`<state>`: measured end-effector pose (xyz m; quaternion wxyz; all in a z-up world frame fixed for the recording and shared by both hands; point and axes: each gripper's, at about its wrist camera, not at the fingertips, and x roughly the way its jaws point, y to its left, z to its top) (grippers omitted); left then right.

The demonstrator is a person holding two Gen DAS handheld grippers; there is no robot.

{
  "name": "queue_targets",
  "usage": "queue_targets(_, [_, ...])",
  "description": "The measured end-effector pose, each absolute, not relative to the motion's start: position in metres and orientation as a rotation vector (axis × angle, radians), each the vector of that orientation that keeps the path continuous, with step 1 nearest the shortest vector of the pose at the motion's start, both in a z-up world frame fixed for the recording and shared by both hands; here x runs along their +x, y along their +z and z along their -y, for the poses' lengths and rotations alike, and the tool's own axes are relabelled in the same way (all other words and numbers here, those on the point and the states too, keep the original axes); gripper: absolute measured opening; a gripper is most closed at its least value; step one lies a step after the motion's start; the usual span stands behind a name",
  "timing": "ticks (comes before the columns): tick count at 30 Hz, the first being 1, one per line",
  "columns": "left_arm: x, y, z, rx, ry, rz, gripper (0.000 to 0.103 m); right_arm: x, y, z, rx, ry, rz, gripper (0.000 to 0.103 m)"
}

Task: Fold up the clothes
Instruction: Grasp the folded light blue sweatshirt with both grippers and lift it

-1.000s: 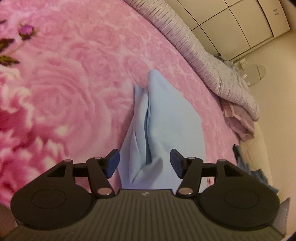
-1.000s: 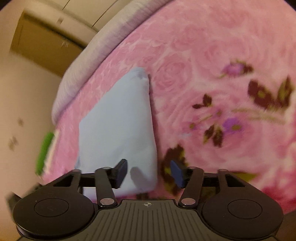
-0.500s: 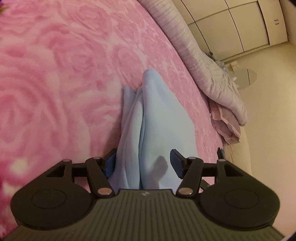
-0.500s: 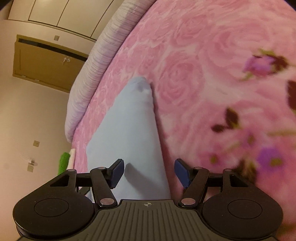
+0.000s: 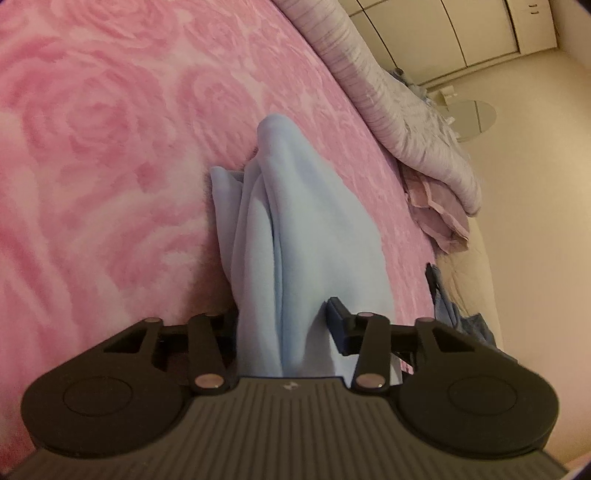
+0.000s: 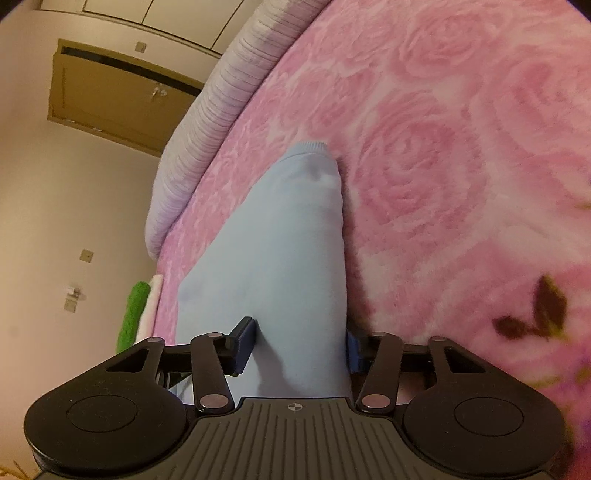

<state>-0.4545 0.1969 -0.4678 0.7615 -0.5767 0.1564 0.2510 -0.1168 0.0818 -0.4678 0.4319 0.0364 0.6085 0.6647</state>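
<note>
A folded light blue garment (image 5: 303, 221) lies on the pink rose-patterned bedspread (image 5: 110, 147), narrowing toward its far end. My left gripper (image 5: 284, 317) straddles its near end with jaws closing; cloth fills the gap and hides the left finger, and the right pad (image 5: 338, 317) rests at the cloth's edge. In the right wrist view the same garment (image 6: 284, 240) runs between the closing jaws of my right gripper (image 6: 299, 343). Its left pad (image 6: 243, 341) touches the cloth, and the right pad (image 6: 354, 350) sits half behind the fold.
A striped lilac quilt (image 5: 406, 110) is rolled along the bed's far edge, with pink cloth (image 5: 439, 218) below it and darker blue clothes (image 5: 450, 314) at the bedside. Wardrobe doors (image 5: 480, 29) stand behind. A green item (image 6: 133, 317) and a wooden door (image 6: 110, 92) lie left.
Both grippers have moved forward and down over the garment's near end. Their jaws have narrowed, and the cloth now fills the gap between each pair of fingers.
</note>
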Motion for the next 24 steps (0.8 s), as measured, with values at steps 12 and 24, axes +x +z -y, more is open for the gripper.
queue_targets(12, [-0.457,-0.47,-0.21,-1.347,0.505,-0.353,0.022,-0.114,-0.468,-0.099,0.01,1.664,-1.589,0.032])
queue_targets(24, [-0.501,-0.343,-0.223,-1.418,0.675,-0.355,0.019,-0.143,-0.351,-0.15,-0.078,1.587,-1.675,0.021])
